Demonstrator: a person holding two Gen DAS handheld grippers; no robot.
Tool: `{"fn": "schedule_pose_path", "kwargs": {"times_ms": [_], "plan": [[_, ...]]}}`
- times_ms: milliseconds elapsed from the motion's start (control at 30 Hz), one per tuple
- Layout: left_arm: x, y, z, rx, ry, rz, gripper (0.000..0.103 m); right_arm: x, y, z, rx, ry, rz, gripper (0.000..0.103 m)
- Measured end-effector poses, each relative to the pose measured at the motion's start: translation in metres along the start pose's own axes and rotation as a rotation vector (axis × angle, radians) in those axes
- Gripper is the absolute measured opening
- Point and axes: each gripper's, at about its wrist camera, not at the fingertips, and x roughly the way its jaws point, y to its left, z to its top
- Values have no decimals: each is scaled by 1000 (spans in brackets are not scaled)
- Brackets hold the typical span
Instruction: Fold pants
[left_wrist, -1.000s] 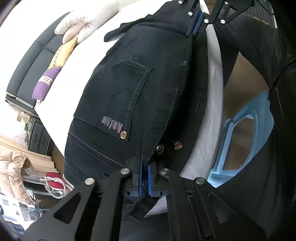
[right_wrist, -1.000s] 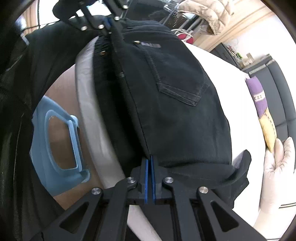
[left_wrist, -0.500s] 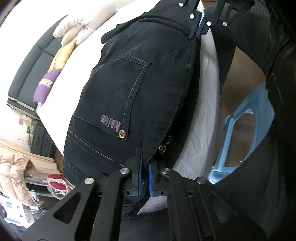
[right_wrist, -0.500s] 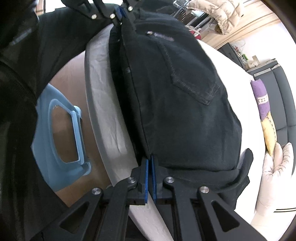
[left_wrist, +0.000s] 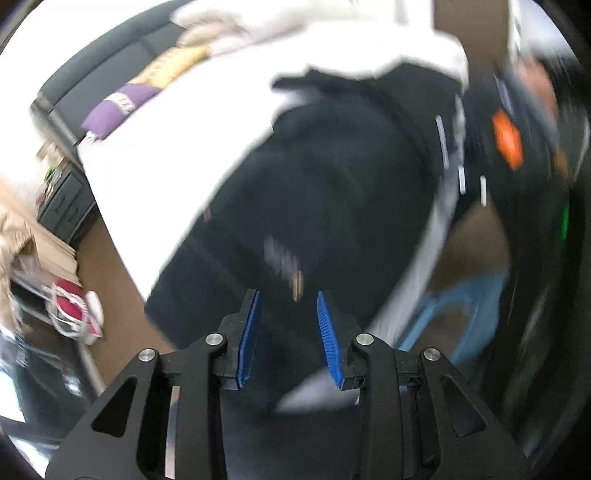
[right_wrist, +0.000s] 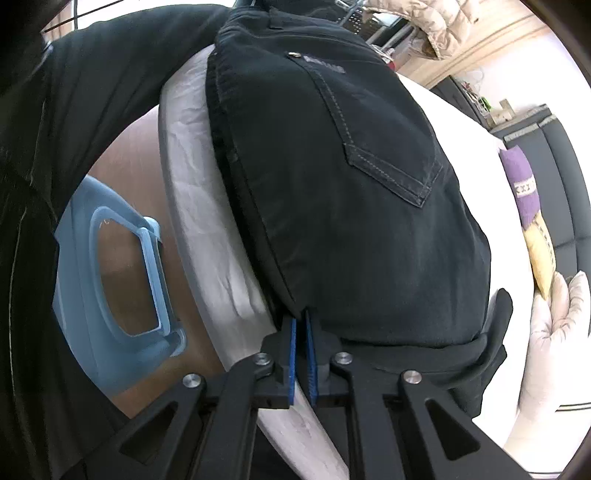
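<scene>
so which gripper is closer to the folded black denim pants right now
Right. The right gripper is clamped on the edge of the black denim pants; the left gripper is open just off them.

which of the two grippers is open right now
The left gripper: its blue pads stand apart, gripping nothing. The right gripper is pinched on the black pants.

We see the pants (right_wrist: 332, 192) lying folded on the table (right_wrist: 207, 221), fold edge along its near rim. Right gripper (right_wrist: 300, 354) sits at that edge, fingers pinched on the fabric corner. Left gripper (left_wrist: 288, 332) hangs over the waistband end (view is blurred), fingers apart, nothing between them. Stool (right_wrist: 96, 280) stands on the floor beside the table. Rolled towel (right_wrist: 532, 218) lies beyond the pants, sofa (right_wrist: 569, 177) behind it.
</scene>
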Motion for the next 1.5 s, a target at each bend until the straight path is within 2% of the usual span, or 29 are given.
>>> {"fn": "schedule_pose_path", "kwargs": {"times_ms": [100,167,233,300,333,367,400,467,500,600,667,733,800,833,867,900,967,1033,1100,1167,1267,1300,1400,1500], "plan": [[7,4,34,-130,-85,-87,30,-2,0,0,30,-7,4,10],[31,-4,55,-178,-97,-93,30,-1,-4,-1,70,-15,13,11],[64,-15,63,-178,-33,-96,30,-1,-8,-2,116,-24,23,12],[107,-25,57,-193,86,-96,30,-2,-12,-2,158,-35,30,14],[123,-27,49,-207,105,-92,30,-3,-15,-4,188,-44,40,16],[124,-27,45,-221,58,-85,30,-4,-18,-7,214,-51,53,26],[123,-27,45,-227,55,-86,30,-8,-23,-11,256,-65,82,41],[121,-25,51,-241,79,-88,30,-18,-31,-19,320,-103,107,50],[121,-22,55,-258,90,-99,30,-24,-39,-24,369,-132,116,51],[110,-10,66,-327,68,-149,30,-41,-80,-44,562,-210,175,51],[97,-6,83,-346,11,-156,30,-49,-121,-62,722,-266,173,52],[97,-2,97,-356,-4,-170,30,-49,-175,-86,923,-304,133,52],[107,-3,99,-355,21,-156,30,-45,-214,-104,1061,-332,82,55],[122,-4,96,-362,77,-146,30,-39,-239,-114,1142,-336,56,57],[137,-6,88,-375,128,-157,30,-31,-257,-121,1197,-316,27,62],[139,-5,85,-388,111,-165,30,-20,-281,-125,1258,-273,-25,62],[139,0,82,-433,85,-195,30,-3,-307,-120,1273,-224,-43,63],[140,0,84,-429,93,-194,30,20,-331,-100,1226,-151,-69,65],[141,-2,85,-421,96,-188,30,43,-346,-76,1166,-89,-73,72],[142,-1,87,-431,101,-192,30,66,-362,-51,1116,-29,-81,72],[150,1,89,-438,106,-199,30,98,-364,-13,1024,110,-139,75],[151,1,87,-439,107,-201,30,113,-363,1,966,175,-193,75],[155,2,77,-438,105,-203,30,148,-352,10,830,346,-327,75],[155,4,76,-444,101,-205,30,166,-345,9,795,406,-361,75]]}}
